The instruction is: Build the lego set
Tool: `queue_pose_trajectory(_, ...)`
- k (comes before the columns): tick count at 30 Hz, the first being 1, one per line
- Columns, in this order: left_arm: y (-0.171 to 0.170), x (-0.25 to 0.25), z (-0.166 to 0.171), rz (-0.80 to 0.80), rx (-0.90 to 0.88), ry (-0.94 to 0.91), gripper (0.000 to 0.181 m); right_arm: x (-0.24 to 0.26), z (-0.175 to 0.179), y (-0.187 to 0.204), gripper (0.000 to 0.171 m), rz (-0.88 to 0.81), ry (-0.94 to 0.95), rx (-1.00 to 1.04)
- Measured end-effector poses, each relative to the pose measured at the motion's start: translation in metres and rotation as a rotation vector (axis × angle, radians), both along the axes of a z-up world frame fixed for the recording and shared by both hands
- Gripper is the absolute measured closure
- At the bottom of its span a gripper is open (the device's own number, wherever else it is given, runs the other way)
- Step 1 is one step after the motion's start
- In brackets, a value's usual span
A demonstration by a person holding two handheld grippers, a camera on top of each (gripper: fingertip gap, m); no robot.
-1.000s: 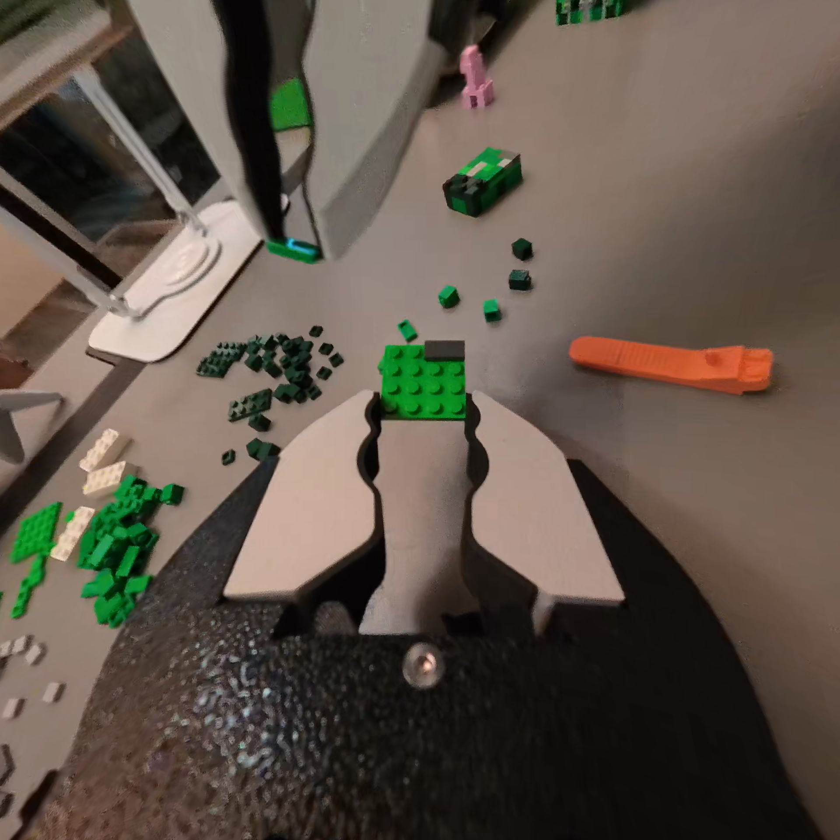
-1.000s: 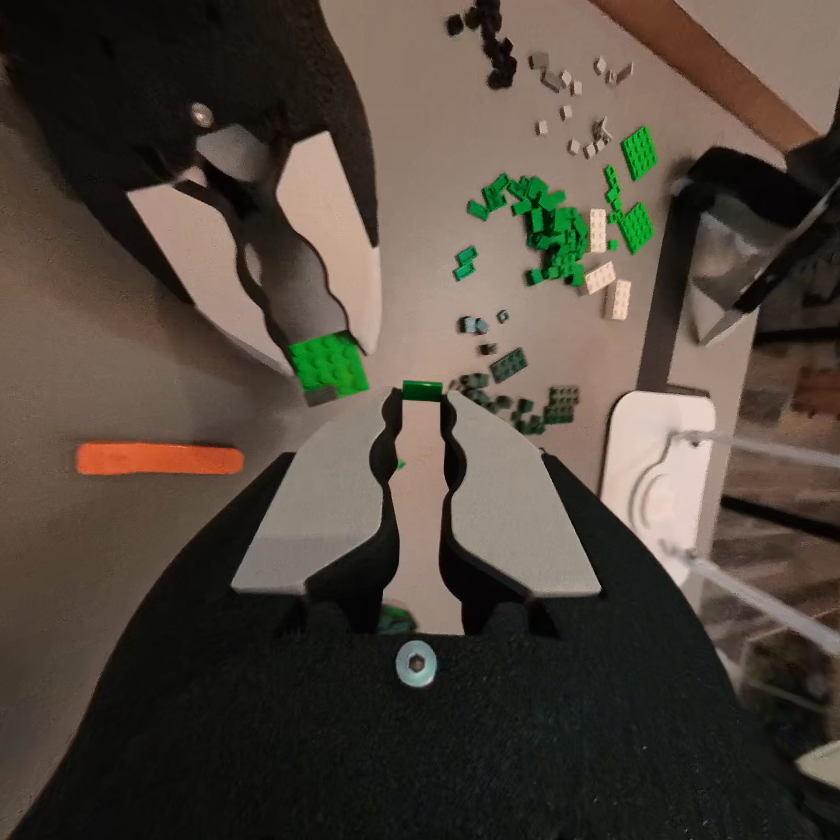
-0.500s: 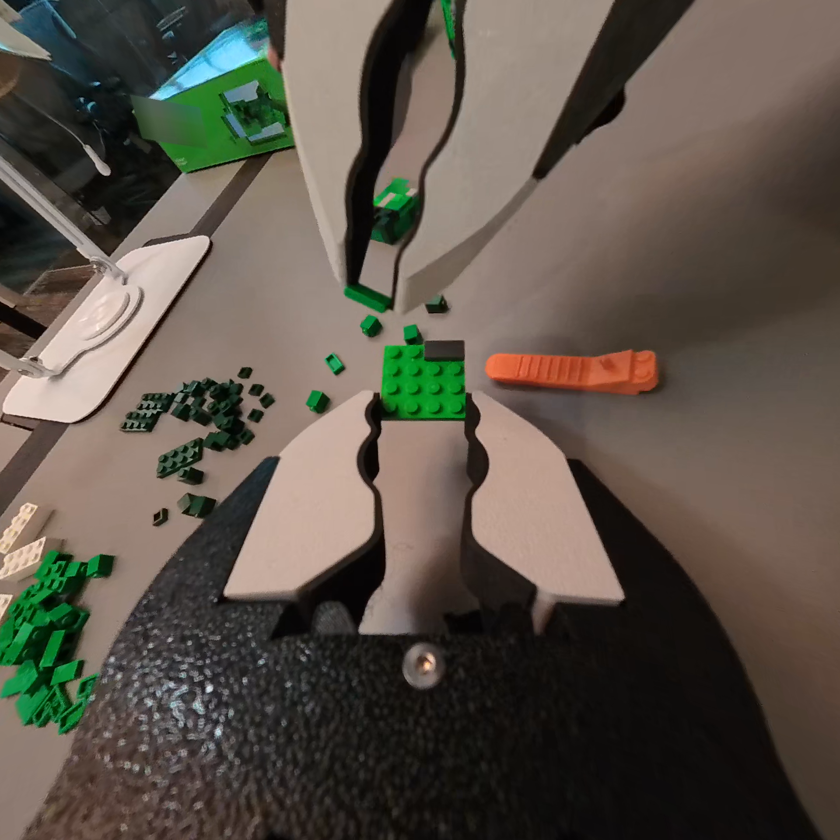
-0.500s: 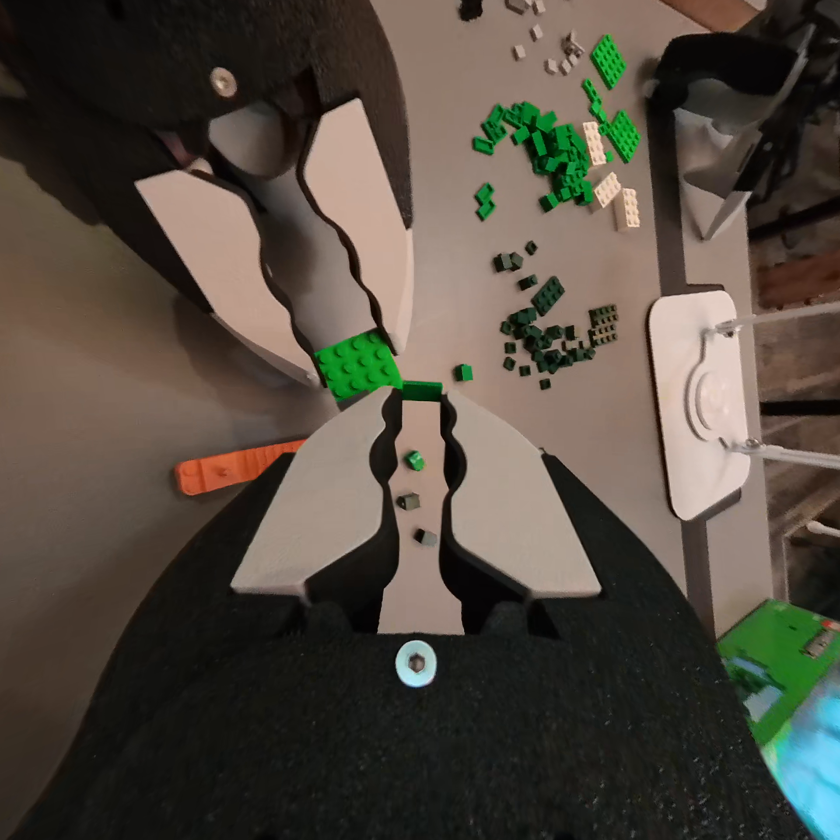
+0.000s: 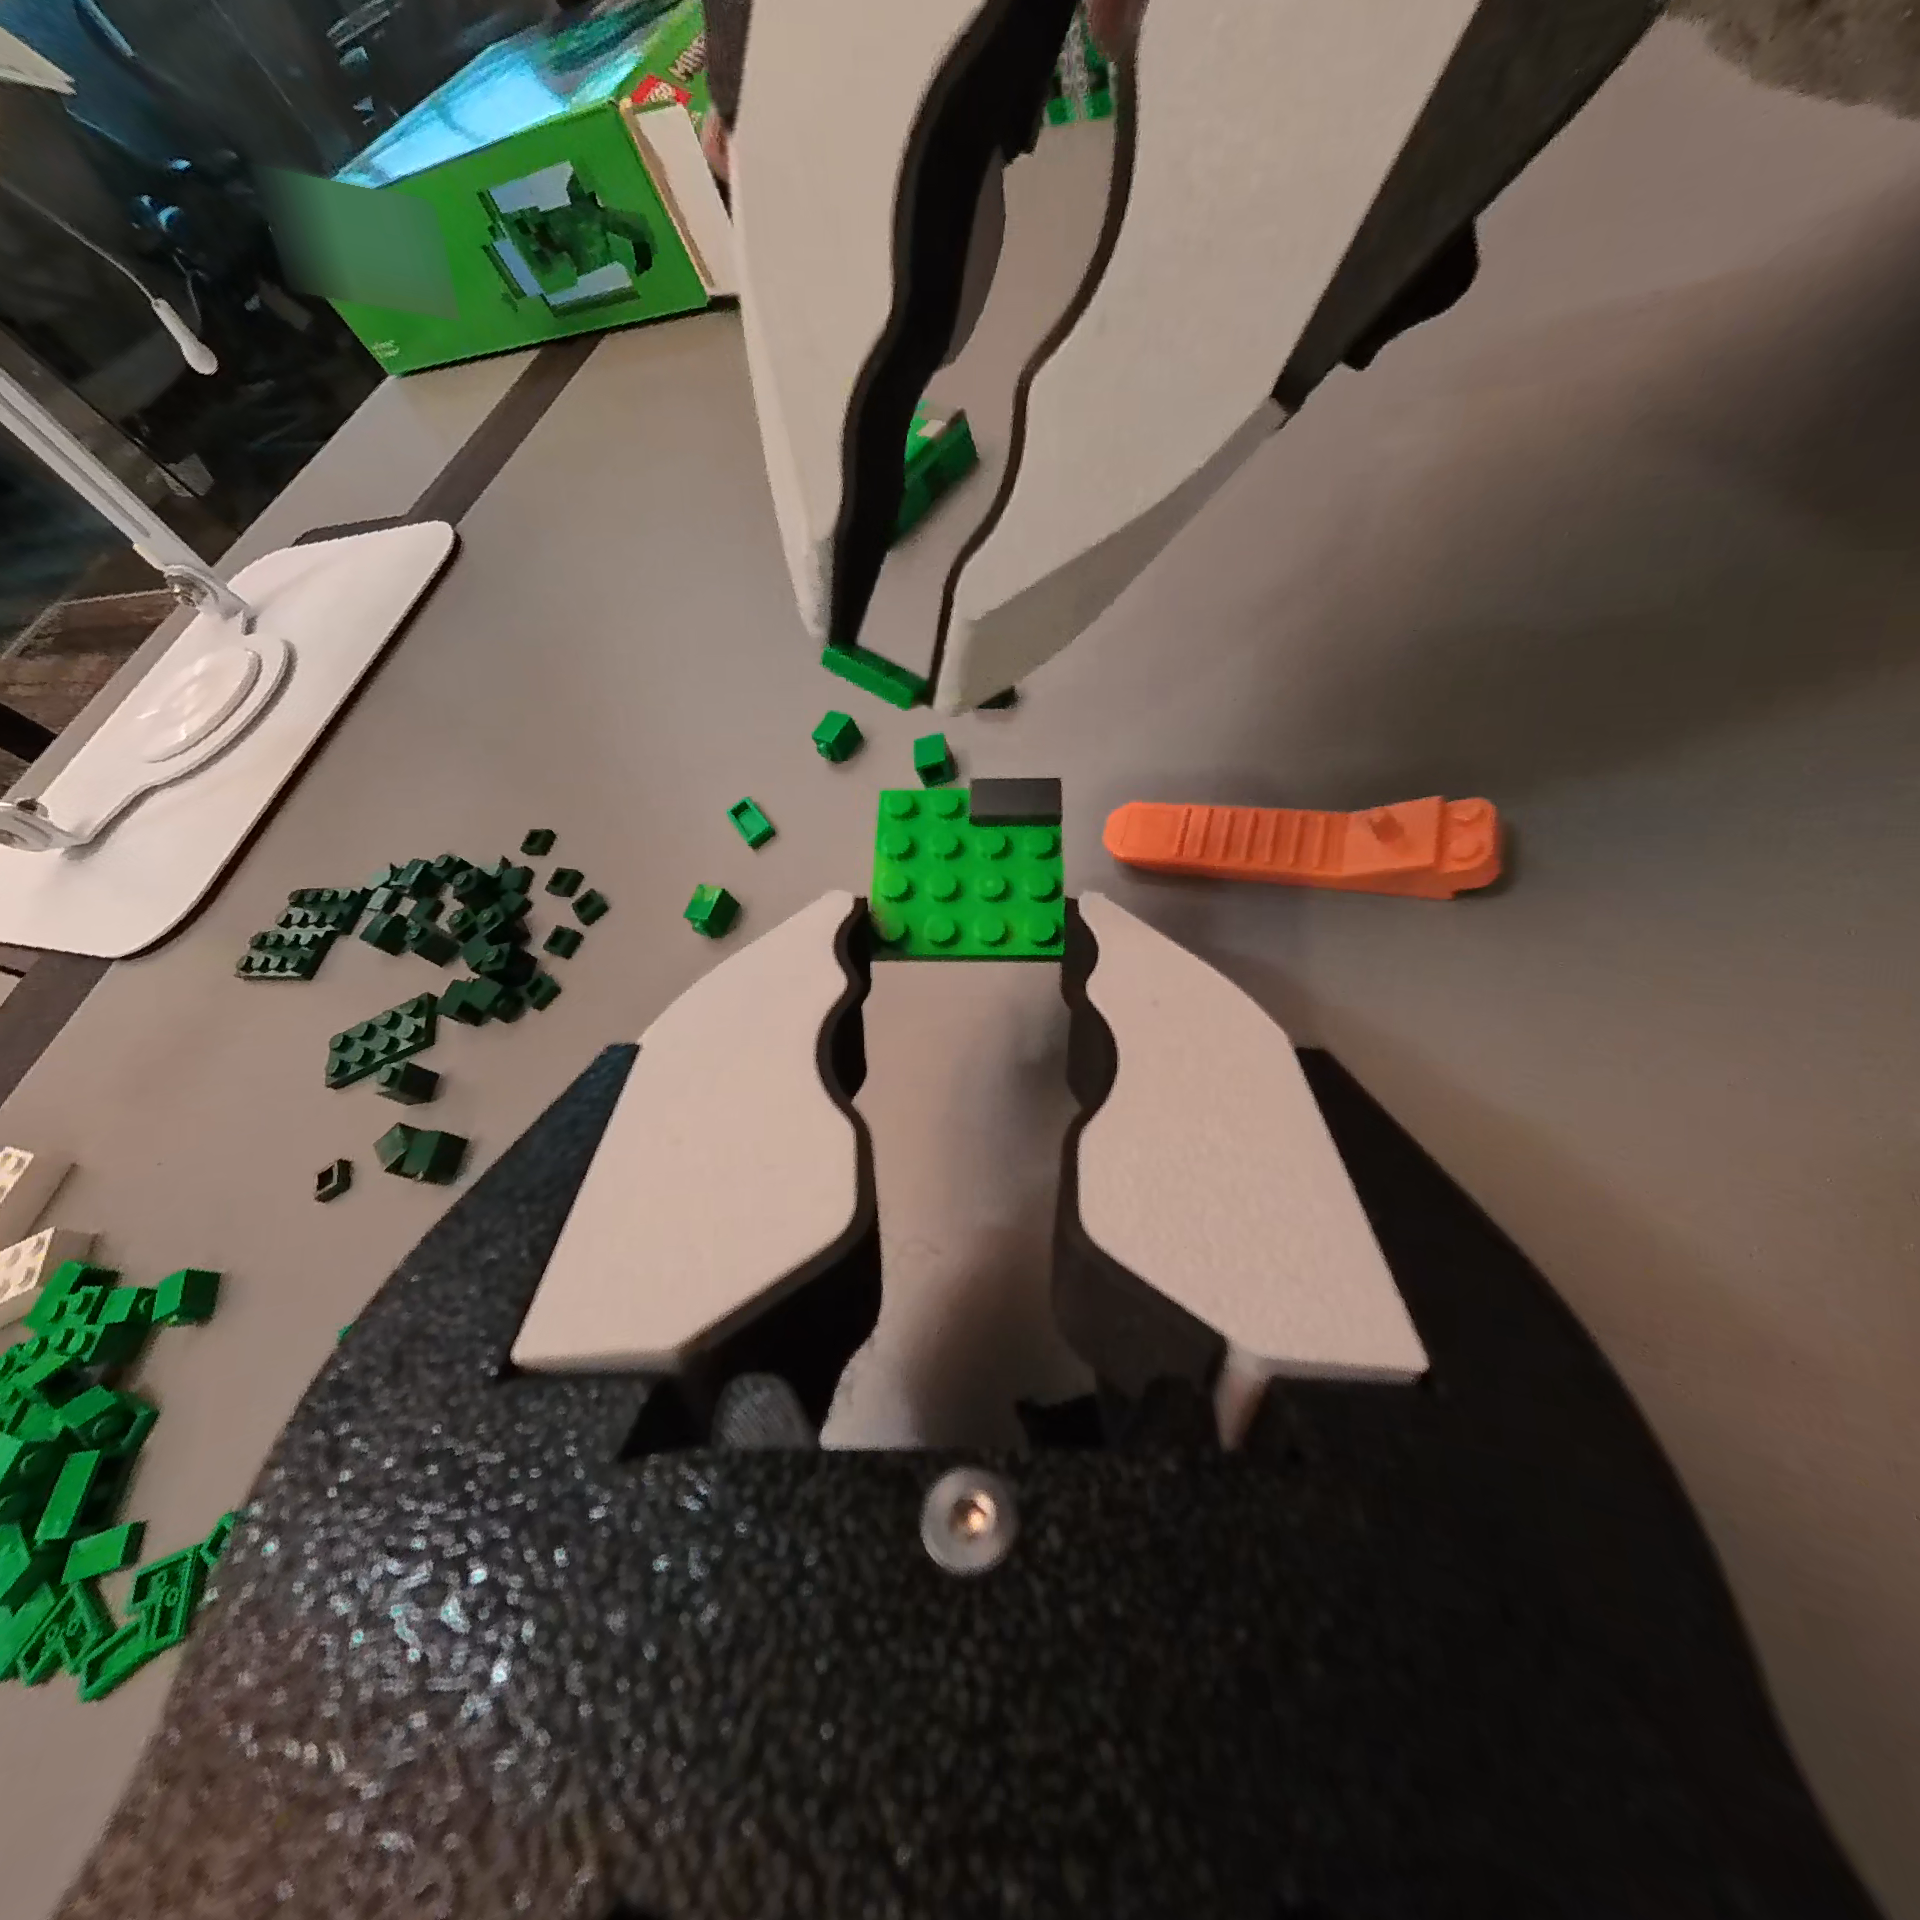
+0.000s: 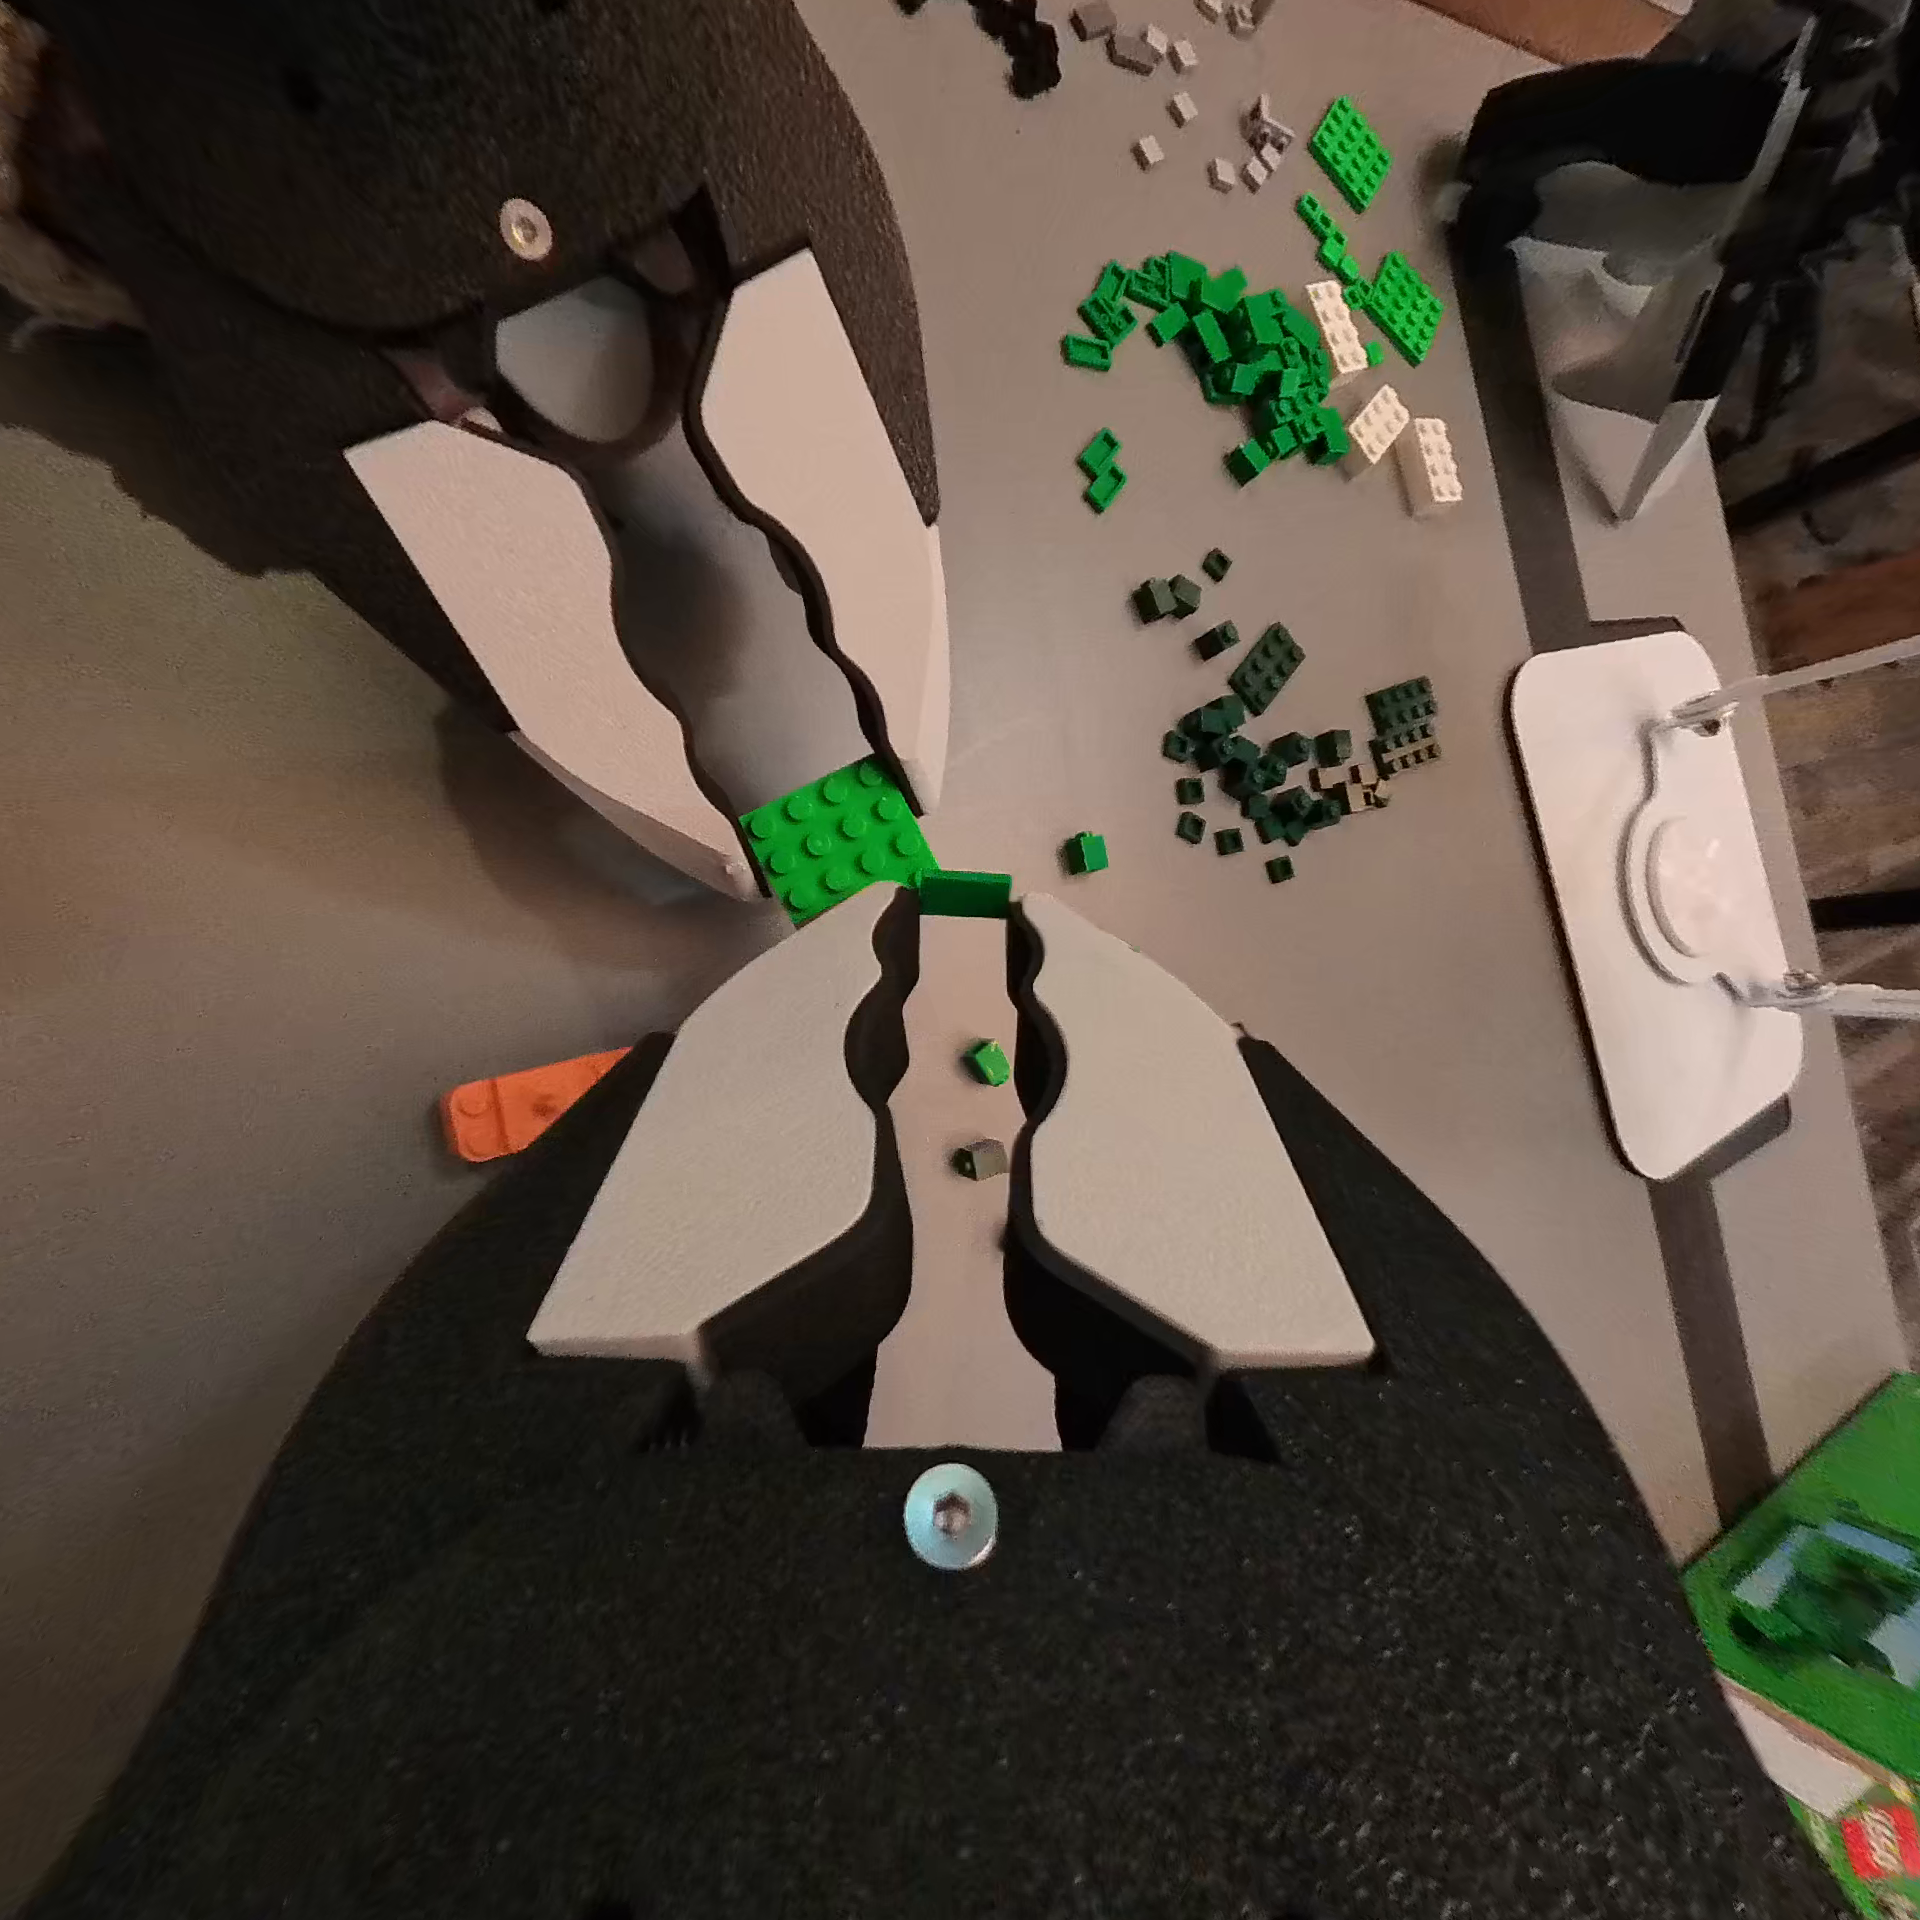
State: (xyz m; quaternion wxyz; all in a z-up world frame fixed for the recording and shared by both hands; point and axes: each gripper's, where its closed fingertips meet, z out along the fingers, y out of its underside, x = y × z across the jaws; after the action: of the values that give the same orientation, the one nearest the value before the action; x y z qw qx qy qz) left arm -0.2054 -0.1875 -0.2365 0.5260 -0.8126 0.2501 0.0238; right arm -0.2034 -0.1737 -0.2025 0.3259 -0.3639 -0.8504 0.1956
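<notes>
My left gripper [image 5: 966, 920] is shut on a bright green studded plate [image 5: 966, 883] with a dark grey tile [image 5: 1016, 800] on its far right corner. My right gripper [image 6: 964, 906] is shut on a small green piece [image 6: 964, 894]. In the left wrist view the right gripper [image 5: 883, 665] comes down from above, and its small green piece [image 5: 873, 673] hangs just beyond the plate's far edge. In the right wrist view the plate [image 6: 836, 836] in the left gripper [image 6: 831, 831] sits just left of my piece, almost touching it.
An orange brick separator [image 5: 1299, 850] lies right of the plate. Loose small green bricks [image 5: 836, 732] lie under the grippers. To the left are a dark green pile [image 5: 436, 935], a bright green pile [image 5: 73, 1455] and a white stand base [image 5: 208, 727]. A green box [image 5: 520, 239] stands behind. Across from one pair of fingers to the other is roughly 4 cm. Between my left fingertips and the orange brick separator [image 5: 1299, 850] there is roughly 5 cm.
The right gripper has swung in from the upper left with its small green piece and now sits just past the plate's far edge. The left gripper still holds the plate.
</notes>
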Motion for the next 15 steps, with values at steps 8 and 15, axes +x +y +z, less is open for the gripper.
queue_pose_trajectory(8,-0.001,0.006,-0.002,-0.031,-0.010,0.019,0.146,0.000,-0.004,-0.001,0.155,0.043,-0.039,-0.009)
queue_pose_trajectory(15,-0.001,0.008,-0.005,-0.047,-0.019,0.036,0.146,0.008,-0.019,-0.006,0.155,0.130,-0.167,0.070)
